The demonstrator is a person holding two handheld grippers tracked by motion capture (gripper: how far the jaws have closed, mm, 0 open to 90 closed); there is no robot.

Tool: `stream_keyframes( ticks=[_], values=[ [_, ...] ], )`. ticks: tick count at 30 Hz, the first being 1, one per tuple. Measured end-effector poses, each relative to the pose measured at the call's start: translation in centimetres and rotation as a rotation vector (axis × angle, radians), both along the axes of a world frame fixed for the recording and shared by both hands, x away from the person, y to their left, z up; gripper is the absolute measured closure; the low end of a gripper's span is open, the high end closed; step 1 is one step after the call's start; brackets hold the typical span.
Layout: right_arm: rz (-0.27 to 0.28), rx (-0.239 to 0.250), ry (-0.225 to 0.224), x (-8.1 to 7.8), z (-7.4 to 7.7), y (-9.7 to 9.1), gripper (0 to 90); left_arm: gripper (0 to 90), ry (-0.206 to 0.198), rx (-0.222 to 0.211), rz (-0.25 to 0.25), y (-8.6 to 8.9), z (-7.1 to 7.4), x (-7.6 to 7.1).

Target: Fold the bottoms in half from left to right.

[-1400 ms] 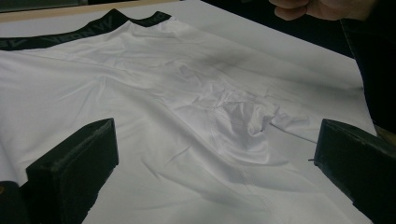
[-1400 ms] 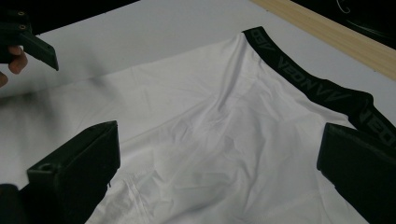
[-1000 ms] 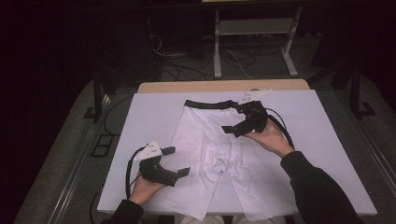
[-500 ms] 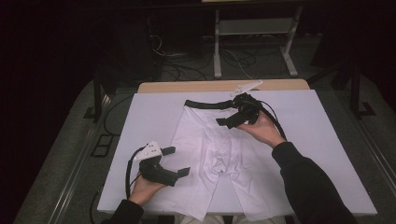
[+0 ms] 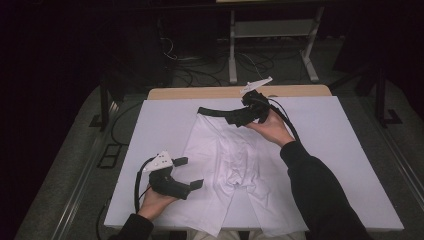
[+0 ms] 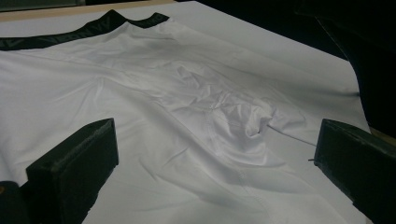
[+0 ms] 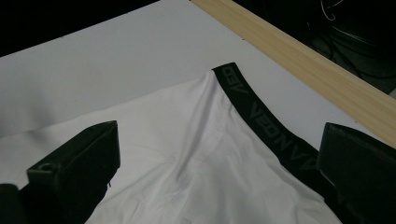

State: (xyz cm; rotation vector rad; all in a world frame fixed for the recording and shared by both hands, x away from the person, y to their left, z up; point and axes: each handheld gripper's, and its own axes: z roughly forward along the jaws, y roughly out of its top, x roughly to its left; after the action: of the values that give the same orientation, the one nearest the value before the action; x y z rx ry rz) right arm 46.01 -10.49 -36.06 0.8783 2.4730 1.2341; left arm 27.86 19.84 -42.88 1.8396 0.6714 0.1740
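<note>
Dark room beyond; white surface [image 5: 350,150] with a wooden far edge [image 5: 300,91]. White shorts [image 5: 235,165] laid flat at centre, black waistband [image 5: 215,111] toward the far edge, legs toward the person. Thin, soft, light fabric, judged from the wrinkles at the crotch; likely to drape and bunch when lifted, not fragile, not slippery. Best hold: the waistband, thicker and firmer than the body cloth, or a leg hem. Left gripper [image 5: 187,172] low over the near left of the surface, just beside the left leg of the shorts, held from below by the left hand [image 5: 155,200]; fingers [image 6: 74,168] set wide, nothing between them, aimed across the fabric toward the crotch. Right gripper [image 5: 240,116] raised at the far side over the right end of the waistband, right hand [image 5: 272,127] beneath it, forearm reaching diagonally across the shorts; fingers [image 7: 79,163] set wide, nothing held, waistband running between them. Contact with the waistband not determinable.
</note>
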Motion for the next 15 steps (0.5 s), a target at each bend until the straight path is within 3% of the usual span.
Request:
stream_keyframes(
  ticks=[15],
  values=[
    [-0.049, -0.006, 0.034, 3.0, -1.4, 2.2, 0.0, 0.0, 0.001, -0.006, -0.009, 0.0, 0.0, 0.0]
  ],
)
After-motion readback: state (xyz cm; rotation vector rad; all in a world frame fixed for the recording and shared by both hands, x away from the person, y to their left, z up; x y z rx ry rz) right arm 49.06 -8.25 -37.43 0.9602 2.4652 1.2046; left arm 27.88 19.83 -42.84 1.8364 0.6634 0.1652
